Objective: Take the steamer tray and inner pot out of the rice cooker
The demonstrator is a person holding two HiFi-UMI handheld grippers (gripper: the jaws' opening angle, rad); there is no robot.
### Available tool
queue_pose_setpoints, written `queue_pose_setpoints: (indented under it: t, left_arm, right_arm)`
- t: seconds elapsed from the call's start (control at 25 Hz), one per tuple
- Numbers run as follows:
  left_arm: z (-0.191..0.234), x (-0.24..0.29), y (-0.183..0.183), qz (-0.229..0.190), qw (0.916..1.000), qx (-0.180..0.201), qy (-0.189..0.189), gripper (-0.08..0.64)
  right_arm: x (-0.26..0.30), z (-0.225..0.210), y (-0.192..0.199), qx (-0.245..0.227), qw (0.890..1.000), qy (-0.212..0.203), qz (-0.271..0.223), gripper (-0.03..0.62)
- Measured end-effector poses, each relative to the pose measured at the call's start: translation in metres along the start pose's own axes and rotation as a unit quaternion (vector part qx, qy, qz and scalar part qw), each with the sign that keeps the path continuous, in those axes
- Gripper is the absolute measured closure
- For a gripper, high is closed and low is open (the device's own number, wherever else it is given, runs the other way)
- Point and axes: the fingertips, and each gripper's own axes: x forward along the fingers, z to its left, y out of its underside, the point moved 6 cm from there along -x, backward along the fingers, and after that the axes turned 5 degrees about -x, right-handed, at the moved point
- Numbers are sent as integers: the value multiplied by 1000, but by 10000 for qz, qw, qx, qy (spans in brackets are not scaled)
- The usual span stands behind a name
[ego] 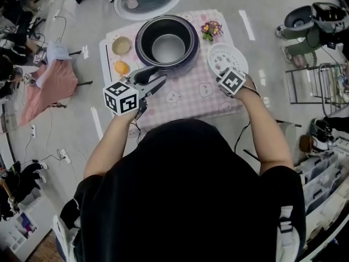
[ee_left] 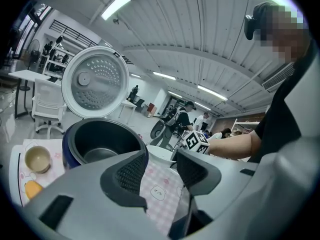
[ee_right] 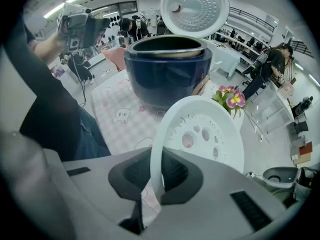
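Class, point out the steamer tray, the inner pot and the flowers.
steamer tray (ee_right: 227,134), right gripper view, white perforated face.
inner pot (ego: 168,48), head view, metal floor.
flowers (ego: 211,29), head view, blossoms.

Black short-sleeved shirt (ego: 185,195); grey left tool (ee_left: 161,172), grey right tool (ee_right: 156,177); 2 black-and-white marker cubes (ego: 121,97)

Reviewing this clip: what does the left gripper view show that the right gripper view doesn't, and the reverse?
Left only: a small bowl and an orange item beside the rice cooker; left tongs open, empty. Right only: right tongs shut on the rim of the steamer tray; pink flowers. Both: the rice cooker with its lid up, and the checked cloth.
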Motion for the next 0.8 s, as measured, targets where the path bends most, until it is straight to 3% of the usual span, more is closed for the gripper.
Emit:
queue_pose_setpoints:
  t: [0.16,0.36,0.56,0.72,0.8]
  left_arm:
    - [3,2,-1,7,10000,-63,-64,344]
    - [9,3,4,98,9998,-99,-153,344]
    - [16,5,9,131,9994,-239,-193,344]
    - [27,10,11,167,9990,-349,-212,344]
    - [32,12,12,191,9989,-370,-209,344]
  right_arm:
    - [17,-10,11,-165,9989,187,410,561]
    - [56,-4,27,185,9982,-361,450,561]
    - [66,-17,22,-256,9984,69,500,561]
    - [83,-15,17,-359,9981,-16,505,561]
    - [94,-8,22,-232,9974,-254,631,558]
